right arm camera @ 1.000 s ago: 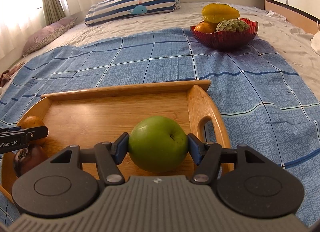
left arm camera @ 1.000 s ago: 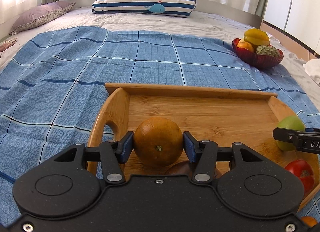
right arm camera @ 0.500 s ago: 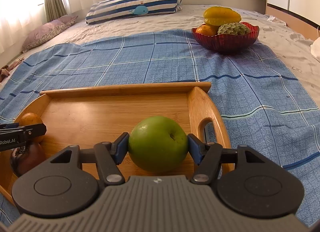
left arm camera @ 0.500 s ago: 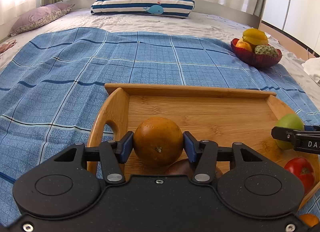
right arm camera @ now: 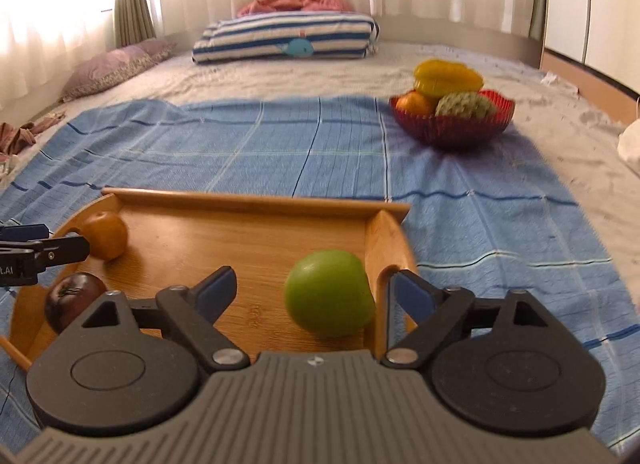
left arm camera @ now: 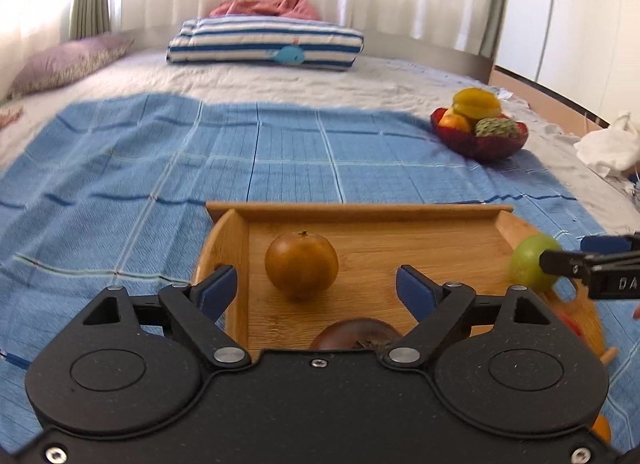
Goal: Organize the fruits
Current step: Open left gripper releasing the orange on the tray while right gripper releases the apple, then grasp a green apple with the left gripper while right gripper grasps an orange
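Observation:
A wooden tray (left arm camera: 400, 240) (right arm camera: 224, 232) lies on a blue checked blanket. A brown-orange round fruit (left arm camera: 301, 266) (right arm camera: 105, 234) rests at the tray's left end. My left gripper (left arm camera: 316, 290) is open, its jaws apart behind the fruit, not touching it. A green apple (right arm camera: 330, 298) (left arm camera: 532, 262) rests at the tray's right end beside the handle. My right gripper (right arm camera: 312, 294) is open around it without contact. A dark purple fruit (right arm camera: 72, 300) (left arm camera: 356, 338) lies at the tray's near left. A red fruit shows partly at the tray's right edge in the left wrist view (left arm camera: 570, 324).
A red bowl (right arm camera: 452, 128) (left arm camera: 480, 144) with a yellow star fruit, an orange and a green scaly fruit stands at the far right on the blanket. A striped whale pillow (left arm camera: 264, 44) and a purple pillow (left arm camera: 64, 64) lie at the bed's far end.
Both grippers have opened and pulled back and up. The brown-orange fruit and the green apple have been let go and now rest on the tray.

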The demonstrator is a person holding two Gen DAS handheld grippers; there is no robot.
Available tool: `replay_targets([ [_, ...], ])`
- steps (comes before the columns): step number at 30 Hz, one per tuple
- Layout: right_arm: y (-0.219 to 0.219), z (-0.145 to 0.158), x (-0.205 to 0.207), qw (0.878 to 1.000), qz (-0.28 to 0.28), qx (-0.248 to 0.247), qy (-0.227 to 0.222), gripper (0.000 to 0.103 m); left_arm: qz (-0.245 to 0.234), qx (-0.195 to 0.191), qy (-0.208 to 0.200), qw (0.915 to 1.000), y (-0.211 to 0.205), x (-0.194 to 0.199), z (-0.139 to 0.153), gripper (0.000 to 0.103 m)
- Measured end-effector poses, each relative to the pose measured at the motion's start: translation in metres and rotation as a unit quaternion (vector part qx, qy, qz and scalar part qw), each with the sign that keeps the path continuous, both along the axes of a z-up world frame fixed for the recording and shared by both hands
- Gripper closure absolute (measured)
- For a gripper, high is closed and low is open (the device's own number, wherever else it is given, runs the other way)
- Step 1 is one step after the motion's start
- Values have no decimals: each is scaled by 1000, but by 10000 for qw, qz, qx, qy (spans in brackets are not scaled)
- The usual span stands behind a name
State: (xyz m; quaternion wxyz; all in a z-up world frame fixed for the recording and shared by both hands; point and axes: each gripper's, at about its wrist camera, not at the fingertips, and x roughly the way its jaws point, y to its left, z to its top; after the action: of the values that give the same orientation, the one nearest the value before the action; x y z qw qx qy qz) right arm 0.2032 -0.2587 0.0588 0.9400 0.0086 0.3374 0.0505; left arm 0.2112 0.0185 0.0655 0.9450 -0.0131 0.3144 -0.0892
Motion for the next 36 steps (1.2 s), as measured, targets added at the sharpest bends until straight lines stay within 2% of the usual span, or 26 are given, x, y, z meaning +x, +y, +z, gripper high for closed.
replay_targets([
  [6,-4,17,-28,9993,49,-13,-383,4,-105,-74,-296,9995,5,-33,15,7],
  [10,0,23,-57,9966,86,-52,-812,0,-201,-167,-421,9988,6,-58,19,6],
  [16,17,8,-110,9900,-45,-86,-1409,0,-180,-482,-558,9971,9,-100,16,4],
  [23,37,-25,-161,9850,-219,-412,-1659,0,-149,-612,-645,9959,7,-141,1,1],
  [29,43,-39,-190,9834,-258,-272,-1773,2,17,-670,-805,9945,6,-165,-12,0],
  [35,48,-48,-203,9826,-255,-156,-1833,6,150,-603,-683,9957,7,-174,-25,0],
  [36,49,-48,-204,9824,-244,-193,-1840,10,174,-581,-708,9956,7,-176,-27,0],
])
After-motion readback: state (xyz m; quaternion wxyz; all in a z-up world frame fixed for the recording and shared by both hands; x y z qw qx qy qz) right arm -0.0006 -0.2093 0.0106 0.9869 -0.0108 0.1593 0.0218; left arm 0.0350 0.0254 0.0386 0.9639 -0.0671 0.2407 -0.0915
